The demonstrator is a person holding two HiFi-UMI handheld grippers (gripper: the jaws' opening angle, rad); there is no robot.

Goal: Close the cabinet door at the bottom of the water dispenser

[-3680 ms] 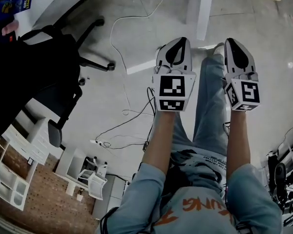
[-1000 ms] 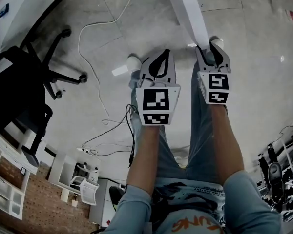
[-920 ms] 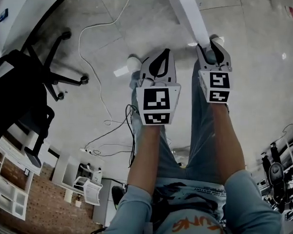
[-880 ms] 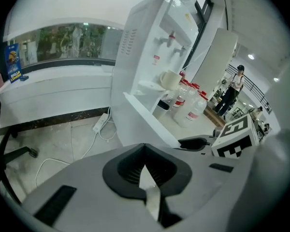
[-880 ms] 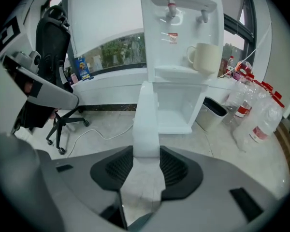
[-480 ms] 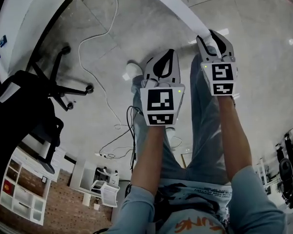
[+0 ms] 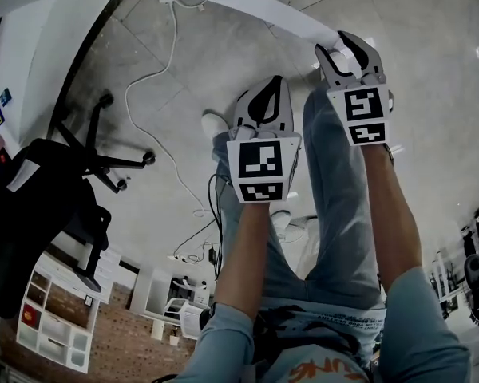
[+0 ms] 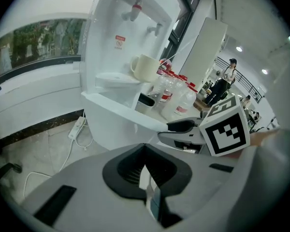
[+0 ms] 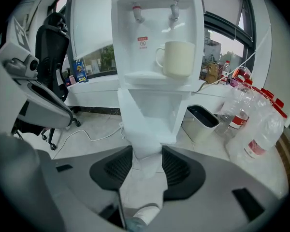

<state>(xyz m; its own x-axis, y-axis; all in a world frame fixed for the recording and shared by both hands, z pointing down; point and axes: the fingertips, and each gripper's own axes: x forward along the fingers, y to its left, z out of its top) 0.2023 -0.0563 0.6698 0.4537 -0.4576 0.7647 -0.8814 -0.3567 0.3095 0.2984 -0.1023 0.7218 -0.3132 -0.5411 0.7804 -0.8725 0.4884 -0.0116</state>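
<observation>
The white water dispenser (image 9: 154, 42) stands ahead with a cream mug (image 9: 179, 57) on its drip shelf. Its bottom cabinet door (image 9: 140, 124) is swung out towards me, a white slab (image 7: 255, 2) across the top of the head view. My right gripper (image 9: 147, 153) straddles the door's free edge. Its jaws are opening, and the slab fills the gap between the pads. It sits at the door's end (image 7: 347, 42) in the head view. My left gripper (image 7: 270, 86) is shut and holds nothing. It hangs beside and a little behind the right one, short of the door (image 8: 121, 112).
A black office chair (image 7: 56, 182) stands at the left, and a white cable (image 7: 156, 86) runs over the floor to a power strip (image 8: 78, 127). A small bin (image 9: 203, 120) and several plastic bottles (image 9: 253, 124) crowd the floor right of the dispenser. My legs are below the grippers.
Both grippers have moved forward towards the dispenser. The door slab has swung from a steep diagonal to a flatter line across the top, with the right gripper staying on its edge.
</observation>
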